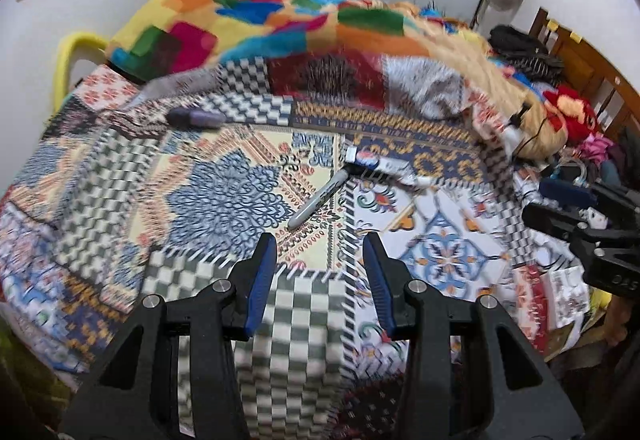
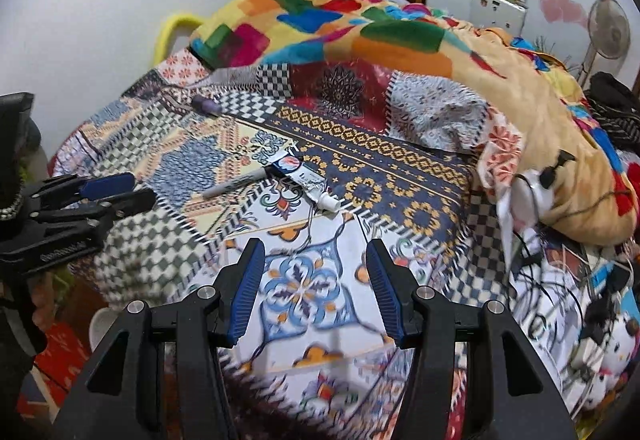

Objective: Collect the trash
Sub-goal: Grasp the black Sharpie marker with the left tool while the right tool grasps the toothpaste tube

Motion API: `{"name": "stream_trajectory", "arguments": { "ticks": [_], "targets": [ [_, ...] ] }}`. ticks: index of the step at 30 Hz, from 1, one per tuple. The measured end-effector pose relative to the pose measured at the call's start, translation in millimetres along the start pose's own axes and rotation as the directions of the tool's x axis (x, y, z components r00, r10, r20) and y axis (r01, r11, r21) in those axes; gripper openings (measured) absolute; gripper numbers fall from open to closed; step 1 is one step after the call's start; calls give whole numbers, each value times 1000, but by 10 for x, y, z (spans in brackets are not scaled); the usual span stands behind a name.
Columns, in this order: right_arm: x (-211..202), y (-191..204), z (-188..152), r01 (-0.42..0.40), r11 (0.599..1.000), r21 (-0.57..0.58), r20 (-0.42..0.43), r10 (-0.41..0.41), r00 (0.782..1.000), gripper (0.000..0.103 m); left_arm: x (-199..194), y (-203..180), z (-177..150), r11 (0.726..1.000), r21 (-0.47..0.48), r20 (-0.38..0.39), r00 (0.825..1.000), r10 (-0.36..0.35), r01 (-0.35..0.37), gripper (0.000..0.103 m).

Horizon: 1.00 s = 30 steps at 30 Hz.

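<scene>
A grey marker pen [image 1: 320, 197] lies on the patchwork bedspread [image 1: 224, 199], with a squeezed white tube [image 1: 386, 165] just beyond it. A small purple object [image 1: 196, 117] lies farther back left. My left gripper [image 1: 320, 244] is open and empty, hovering just short of the marker. In the right wrist view the marker [image 2: 234, 181], the tube [image 2: 306, 175] and the purple object [image 2: 206, 104] show ahead. My right gripper [image 2: 316, 250] is open and empty, short of the tube. The left gripper [image 2: 120, 185] shows at the left edge there; the right gripper [image 1: 560, 199] shows at the right edge of the left view.
A bright multicolour blanket [image 2: 360, 31] is heaped along the back of the bed. Cables, a plush toy [image 2: 612, 344] and clutter lie at the right. A yellow chair [image 1: 76, 55] stands by the white wall at back left. A fan [image 2: 608, 27] stands at the back right.
</scene>
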State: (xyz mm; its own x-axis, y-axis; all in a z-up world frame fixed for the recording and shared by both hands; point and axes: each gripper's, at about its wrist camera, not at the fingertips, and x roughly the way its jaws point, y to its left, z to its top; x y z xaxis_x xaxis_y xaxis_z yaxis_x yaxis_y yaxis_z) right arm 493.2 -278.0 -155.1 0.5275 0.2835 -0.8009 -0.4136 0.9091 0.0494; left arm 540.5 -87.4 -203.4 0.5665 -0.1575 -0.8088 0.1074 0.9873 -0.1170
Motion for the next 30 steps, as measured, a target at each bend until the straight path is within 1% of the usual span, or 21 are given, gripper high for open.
{"name": "stream_trajectory", "arguments": {
  "ticks": [2,5,6,7,9,12,15,17,19,25,27,28,29,30],
  "targets": [
    [190,-12,43,3,1000,-11,-9,-3,1000,49,261,21,25,1000,17,-27,1000,-4,4,44],
    [474,-45,97,-1,1000,-10,-31,0,1000,48,546,72,62,1000,18,-59,998,-24,25,44],
    [575,-76,115,-4,1000,-5,-31,4,1000,45,648,88,84,999,22,-66,997,-30,32,44],
    [655,-99,134,-8,1000,0,-36,8,999,37,700,92,102,999,26,-67,997,-33,35,44],
    [824,-145,170,-21,1000,0,-54,21,998,26,817,93,140,998,46,-65,997,-44,47,44],
    [1012,-200,198,-27,1000,2,-64,27,998,25,948,65,188,996,79,-46,998,-44,48,44],
    [1097,-217,205,-64,998,1,-59,63,996,25,1039,46,218,994,93,-32,998,-52,55,43],
    [1139,-203,207,-83,997,-7,-57,82,995,25,1087,37,227,993,94,-29,997,-68,70,39],
    [1139,-194,190,-87,996,-17,-57,86,995,25,1112,22,237,993,103,-20,998,-59,61,33],
    [1113,-239,123,-117,993,-3,-60,117,991,21,1118,-67,215,988,109,-35,994,-107,110,31],
    [1113,-232,93,-126,992,-7,-63,125,990,21,1103,-172,172,983,150,-43,994,-102,107,31],
    [1106,-231,81,-124,992,-7,-60,124,990,20,1098,-211,158,981,164,-44,994,-96,102,29],
    [1108,-229,81,-124,992,-1,-59,123,991,20,1104,-259,141,978,179,-51,994,-95,103,24],
    [1102,-235,77,-119,993,8,-60,120,991,20,1106,-311,126,978,193,-45,996,-73,80,23]
  ]
}}
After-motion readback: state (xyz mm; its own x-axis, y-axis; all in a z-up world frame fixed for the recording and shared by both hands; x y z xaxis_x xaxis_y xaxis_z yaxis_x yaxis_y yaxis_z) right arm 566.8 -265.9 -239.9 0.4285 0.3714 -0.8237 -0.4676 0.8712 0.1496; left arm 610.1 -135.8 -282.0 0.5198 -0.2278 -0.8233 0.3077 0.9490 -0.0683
